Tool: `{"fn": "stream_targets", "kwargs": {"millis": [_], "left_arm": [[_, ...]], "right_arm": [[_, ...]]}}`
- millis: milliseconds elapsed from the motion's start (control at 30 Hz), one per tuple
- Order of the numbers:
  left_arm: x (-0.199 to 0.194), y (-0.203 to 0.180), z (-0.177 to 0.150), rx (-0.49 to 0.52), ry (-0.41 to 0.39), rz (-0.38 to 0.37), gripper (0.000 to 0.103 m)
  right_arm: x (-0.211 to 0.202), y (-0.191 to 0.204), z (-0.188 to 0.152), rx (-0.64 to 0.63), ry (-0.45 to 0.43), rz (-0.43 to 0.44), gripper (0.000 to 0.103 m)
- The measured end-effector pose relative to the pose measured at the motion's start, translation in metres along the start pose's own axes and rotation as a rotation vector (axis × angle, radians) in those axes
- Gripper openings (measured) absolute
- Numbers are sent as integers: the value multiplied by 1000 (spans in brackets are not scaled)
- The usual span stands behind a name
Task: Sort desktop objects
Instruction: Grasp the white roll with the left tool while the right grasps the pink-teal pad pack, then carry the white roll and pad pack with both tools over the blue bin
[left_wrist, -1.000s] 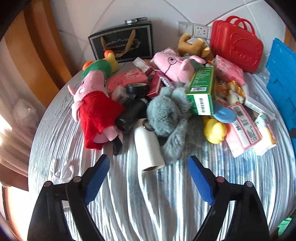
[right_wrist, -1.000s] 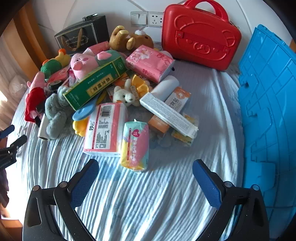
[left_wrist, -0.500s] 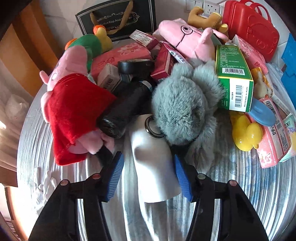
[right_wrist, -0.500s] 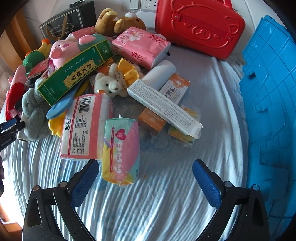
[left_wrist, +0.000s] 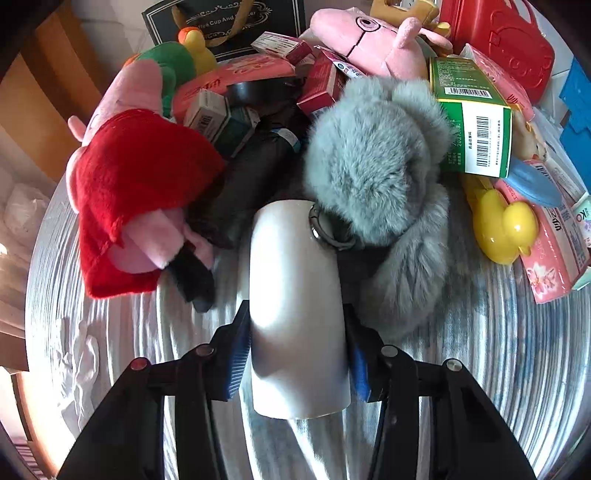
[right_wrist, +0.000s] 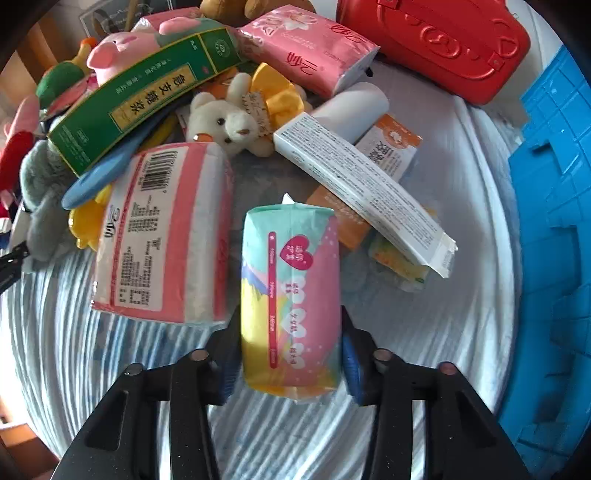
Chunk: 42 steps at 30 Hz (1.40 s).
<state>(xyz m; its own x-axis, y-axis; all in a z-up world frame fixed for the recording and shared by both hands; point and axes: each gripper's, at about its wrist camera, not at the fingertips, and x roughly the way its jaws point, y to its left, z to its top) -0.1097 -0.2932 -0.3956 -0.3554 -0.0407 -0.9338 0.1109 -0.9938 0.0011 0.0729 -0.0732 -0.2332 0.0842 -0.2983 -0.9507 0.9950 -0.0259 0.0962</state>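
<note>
Two grips closing at once, both on items touching the pile.
Left gripper (left_wrist: 297, 354) pinches white cylinder (left_wrist: 295, 306); grey plush (left_wrist: 373, 166) ring may snag. Right gripper (right_wrist: 290, 354) squeezes soft pastel pack (right_wrist: 291, 295); could slip.

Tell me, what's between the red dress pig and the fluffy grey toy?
In the left wrist view, a black tube lies between the red-dressed pig and the grey toy, with the white cylinder just in front.

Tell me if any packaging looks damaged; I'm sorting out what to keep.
Yes: the long white carton lying slantwise over the orange box has a torn, open flap at its lower right end. The pastel pack between the right hand-held gripper pads looks intact.
</note>
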Motion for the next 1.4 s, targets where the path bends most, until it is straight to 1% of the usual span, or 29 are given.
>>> {"fn": "stream_targets", "kwargs": {"millis": [33,100,333,367,400,433,633,667,867,1000,1133,1400], "left_arm": [[-4,1,-4,-4,-4,-5,45],[-11,4,-13,-15,-14,-16,45],[-40,3,-34,-41,-36,-29,45],[-46,1,-36,-41,-42,-30,45],[-52,-1,-37,-39,-52,-32,45],[-58,-3,-38,-38,-61,-33,45],[-91,-16,-30,-18,-106,-39,45],[-103,-20,-35,-17,-113,-39,45],[-148,-44,-30,1,-179,-57,45],[-177,-64,-25,19,-225,-65,45],[-210,-84,-17,28,-277,-90,45],[-276,-131,4,45,-369,-127,45]], "right_arm": [[-1,-1,-1,7,6,17,44],[-7,-1,-5,-1,-2,16,44],[-29,-5,-23,-2,-7,55,44],[-32,-5,-26,-3,-10,59,44],[-36,-7,-30,15,-30,84,44],[-40,-8,-33,16,-36,86,44],[-64,-17,-51,25,-70,97,44],[-69,-19,-54,25,-78,101,44],[-104,-32,-65,34,-149,124,44],[-134,-41,-75,41,-203,149,44],[-167,-55,-85,43,-271,168,44],[-230,-94,-106,77,-381,209,44]]}}
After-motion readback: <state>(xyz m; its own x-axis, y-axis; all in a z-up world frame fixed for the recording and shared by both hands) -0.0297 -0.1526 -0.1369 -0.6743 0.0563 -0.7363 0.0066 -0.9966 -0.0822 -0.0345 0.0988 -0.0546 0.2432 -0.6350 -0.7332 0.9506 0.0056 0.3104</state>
